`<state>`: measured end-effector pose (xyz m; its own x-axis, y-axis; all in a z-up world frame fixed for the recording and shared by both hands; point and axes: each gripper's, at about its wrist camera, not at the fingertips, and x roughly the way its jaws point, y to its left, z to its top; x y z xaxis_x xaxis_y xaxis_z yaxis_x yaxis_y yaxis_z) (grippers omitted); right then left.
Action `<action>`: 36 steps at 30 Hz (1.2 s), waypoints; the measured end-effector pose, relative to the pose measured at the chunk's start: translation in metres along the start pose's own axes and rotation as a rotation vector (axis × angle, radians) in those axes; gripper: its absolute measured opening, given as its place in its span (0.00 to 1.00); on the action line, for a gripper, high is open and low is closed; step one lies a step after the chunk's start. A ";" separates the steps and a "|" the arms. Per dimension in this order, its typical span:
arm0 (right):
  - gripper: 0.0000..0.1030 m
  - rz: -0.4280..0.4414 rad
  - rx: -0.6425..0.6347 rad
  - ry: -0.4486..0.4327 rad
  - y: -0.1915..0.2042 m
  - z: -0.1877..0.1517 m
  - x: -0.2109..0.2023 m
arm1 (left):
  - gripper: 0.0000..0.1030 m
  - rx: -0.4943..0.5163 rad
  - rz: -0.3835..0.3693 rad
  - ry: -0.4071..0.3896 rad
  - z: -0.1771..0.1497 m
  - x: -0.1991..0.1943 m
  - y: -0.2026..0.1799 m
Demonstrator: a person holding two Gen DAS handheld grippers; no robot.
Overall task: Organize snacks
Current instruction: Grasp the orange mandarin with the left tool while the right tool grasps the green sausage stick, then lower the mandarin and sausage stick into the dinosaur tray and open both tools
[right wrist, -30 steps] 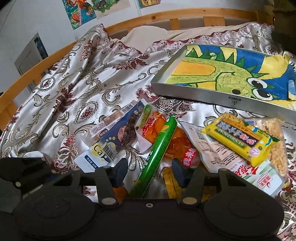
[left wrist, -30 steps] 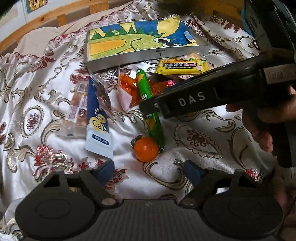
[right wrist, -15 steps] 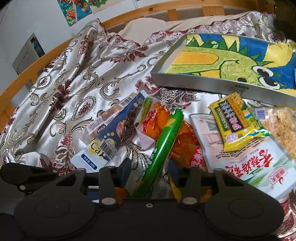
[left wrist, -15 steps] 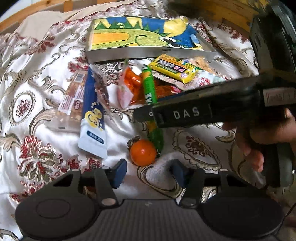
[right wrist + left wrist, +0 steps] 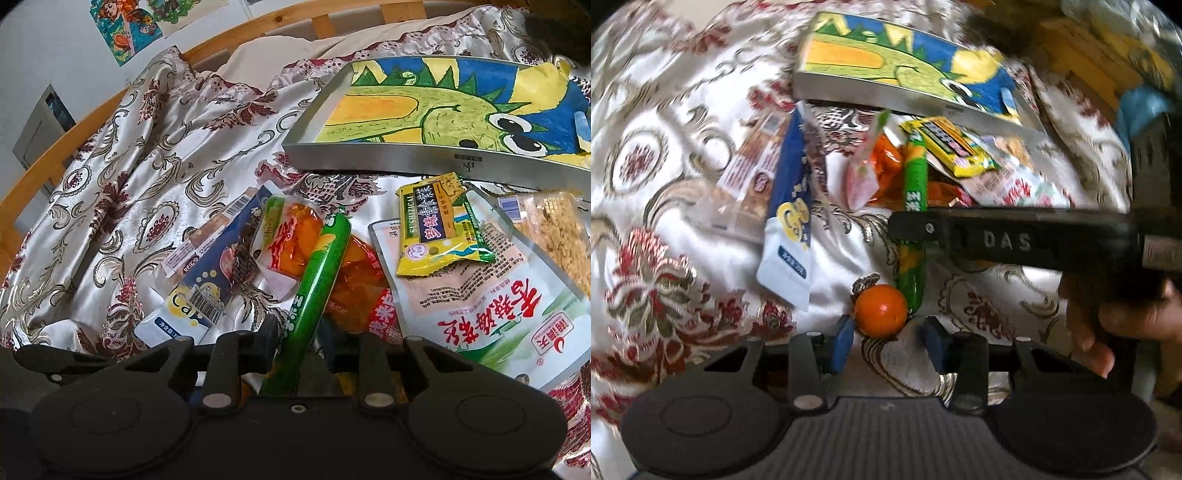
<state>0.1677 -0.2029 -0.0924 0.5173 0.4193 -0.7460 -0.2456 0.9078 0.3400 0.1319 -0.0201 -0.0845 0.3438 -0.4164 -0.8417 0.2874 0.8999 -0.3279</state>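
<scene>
Right wrist: right hand-held gripper [image 5: 297,341] jaws closing around green sausage stick [image 5: 317,291], left pad touching, grip unconfirmed.

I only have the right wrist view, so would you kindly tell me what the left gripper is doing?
Observer: The left gripper has an orange ball at its fingertips. The fingers have just been closing but are not gripping it yet.
Operator: Where is that ball relative to the green stick?
Observer: It lies on the bedspread, touching the end of the green stick nearest the left gripper.
</scene>
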 end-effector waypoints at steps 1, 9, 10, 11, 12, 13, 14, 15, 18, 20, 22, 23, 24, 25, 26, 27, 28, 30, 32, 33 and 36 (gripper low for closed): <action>0.26 0.000 0.001 0.001 0.000 0.000 0.000 | 0.48 -0.014 -0.004 0.001 0.001 0.000 0.003; 0.24 -0.010 -0.004 0.004 0.003 0.000 -0.001 | 0.32 -0.049 0.011 0.002 0.002 0.004 0.008; 0.24 -0.009 0.003 0.005 0.003 0.000 -0.002 | 0.32 -0.058 0.005 0.006 0.002 0.005 0.009; 0.23 -0.007 0.006 0.005 0.004 0.000 -0.003 | 0.31 -0.063 0.003 0.002 0.001 0.003 0.010; 0.22 -0.004 0.006 0.003 0.005 0.000 -0.005 | 0.31 -0.070 0.001 -0.002 0.001 0.003 0.011; 0.22 -0.001 0.002 0.000 0.007 0.001 -0.007 | 0.30 -0.078 0.001 -0.008 0.000 0.002 0.012; 0.21 0.003 -0.006 -0.003 0.009 0.001 -0.009 | 0.30 -0.083 0.009 -0.018 -0.001 0.000 0.012; 0.21 0.003 -0.018 -0.006 0.012 0.001 -0.011 | 0.30 -0.085 0.024 -0.030 -0.002 -0.002 0.011; 0.21 -0.005 -0.045 -0.027 0.017 0.000 -0.019 | 0.29 -0.085 0.042 -0.058 -0.004 -0.011 0.010; 0.20 -0.009 -0.047 -0.049 0.019 0.000 -0.027 | 0.29 -0.081 0.034 -0.073 -0.004 -0.017 0.007; 0.20 -0.008 -0.044 -0.073 0.019 0.000 -0.036 | 0.29 -0.068 0.032 -0.094 -0.005 -0.022 0.001; 0.20 -0.007 -0.041 -0.091 0.019 0.000 -0.043 | 0.29 -0.056 0.033 -0.107 -0.005 -0.026 -0.002; 0.20 -0.008 -0.039 -0.103 0.019 0.001 -0.047 | 0.29 -0.043 0.036 -0.125 -0.006 -0.029 -0.005; 0.20 -0.011 -0.039 -0.122 0.019 0.002 -0.054 | 0.29 -0.030 0.041 -0.144 -0.006 -0.033 -0.008; 0.20 -0.014 -0.040 -0.138 0.018 0.002 -0.059 | 0.29 -0.017 0.043 -0.161 -0.004 -0.037 -0.012; 0.20 -0.020 -0.039 -0.166 0.017 0.004 -0.067 | 0.29 -0.002 0.047 -0.179 -0.002 -0.041 -0.015; 0.20 -0.024 -0.037 -0.189 0.016 0.007 -0.074 | 0.29 0.014 0.054 -0.197 0.001 -0.045 -0.019; 0.19 -0.031 -0.018 -0.237 0.009 0.013 -0.085 | 0.29 0.047 0.069 -0.235 0.012 -0.051 -0.027; 0.19 -0.031 0.012 -0.275 -0.001 0.022 -0.093 | 0.29 0.058 0.067 -0.266 0.026 -0.055 -0.034; 0.19 -0.037 0.027 -0.298 -0.007 0.027 -0.096 | 0.29 0.055 0.059 -0.283 0.035 -0.056 -0.037; 0.18 -0.046 0.074 -0.367 -0.030 0.049 -0.099 | 0.29 0.057 0.050 -0.330 0.067 -0.051 -0.044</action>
<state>0.1637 -0.2713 -0.0004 0.7891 0.3407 -0.5112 -0.1622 0.9181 0.3616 0.1615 -0.0475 0.0019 0.6267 -0.3992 -0.6692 0.3087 0.9157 -0.2572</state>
